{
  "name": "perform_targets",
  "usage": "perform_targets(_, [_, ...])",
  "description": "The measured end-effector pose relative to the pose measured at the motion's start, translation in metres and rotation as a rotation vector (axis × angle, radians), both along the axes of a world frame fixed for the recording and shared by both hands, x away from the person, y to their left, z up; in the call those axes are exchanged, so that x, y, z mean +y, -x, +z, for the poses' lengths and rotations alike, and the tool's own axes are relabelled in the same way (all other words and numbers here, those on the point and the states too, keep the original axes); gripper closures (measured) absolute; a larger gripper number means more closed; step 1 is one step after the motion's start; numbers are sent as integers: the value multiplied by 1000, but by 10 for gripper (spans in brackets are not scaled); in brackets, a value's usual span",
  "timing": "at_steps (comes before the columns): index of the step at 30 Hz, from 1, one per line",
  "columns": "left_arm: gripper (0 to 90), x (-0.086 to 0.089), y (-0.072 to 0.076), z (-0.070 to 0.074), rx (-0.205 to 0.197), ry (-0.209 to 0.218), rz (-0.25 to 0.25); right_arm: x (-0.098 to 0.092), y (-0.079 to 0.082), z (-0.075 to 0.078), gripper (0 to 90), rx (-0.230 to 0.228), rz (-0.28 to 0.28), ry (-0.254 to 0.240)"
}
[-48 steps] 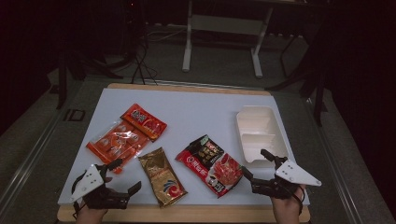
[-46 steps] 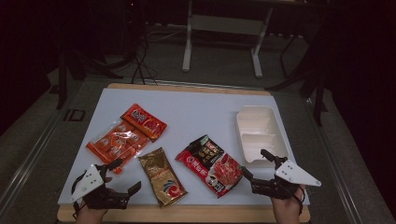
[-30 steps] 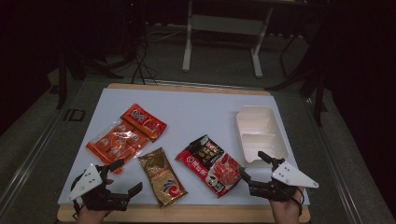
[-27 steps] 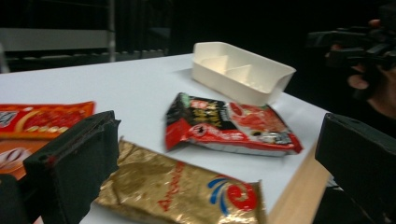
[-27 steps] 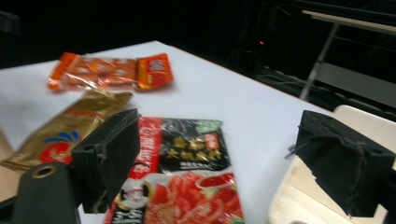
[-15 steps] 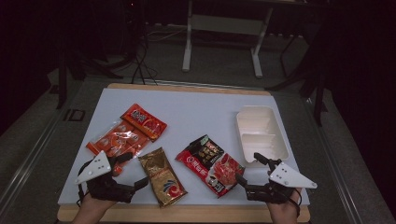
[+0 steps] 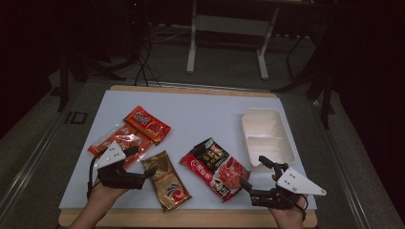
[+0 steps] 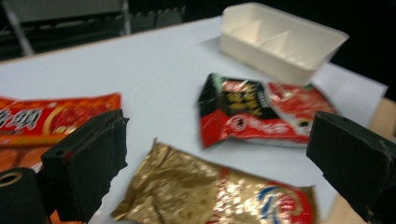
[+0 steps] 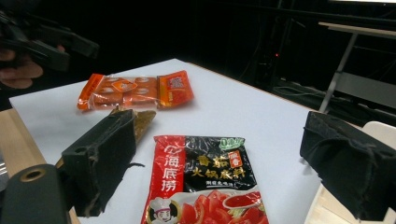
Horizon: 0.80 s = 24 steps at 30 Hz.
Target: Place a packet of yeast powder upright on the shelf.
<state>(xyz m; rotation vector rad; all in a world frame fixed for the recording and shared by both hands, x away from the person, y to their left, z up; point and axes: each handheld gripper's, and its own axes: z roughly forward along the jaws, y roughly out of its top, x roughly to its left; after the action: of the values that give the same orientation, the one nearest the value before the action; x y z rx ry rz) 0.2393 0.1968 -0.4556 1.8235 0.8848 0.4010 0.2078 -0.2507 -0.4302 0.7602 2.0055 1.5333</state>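
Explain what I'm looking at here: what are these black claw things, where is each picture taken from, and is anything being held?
No robot: a person holds a hand-operated two-jaw gripper in each hand. The high view looks down on the white table from above the person's side; the left gripper is at its left, the right gripper at its right. The other two pictures come from cameras riding on each gripper, looking out between its black jaws.

On the table lie two orange-red snack packets, a gold packet, a red and black hot-pot soup base packet and a white divided tray.

Nothing is held. Both grippers stand open; the left one, whose jaws have just been closing slightly with nothing between them, hovers by the gold packet, the right one faces the soup base packet.
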Motion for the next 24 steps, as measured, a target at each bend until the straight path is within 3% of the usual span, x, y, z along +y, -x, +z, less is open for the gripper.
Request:
perform_targets(6, [77, 2, -16, -14, 59, -34, 25, 0, -1, -1, 106, 3, 0, 11])
perform_targets(10, [111, 2, -26, -25, 116, -39, 27, 1, -1, -2, 111, 9, 7, 15])
perform_targets(18, [146, 4, -43, -49, 218, -94, 47, 2, 0, -3, 112, 0, 10, 27])
perform_targets(24, [188, 8, -51, -64, 288, -90, 61, 2, -1, -4, 128, 11, 13, 27])
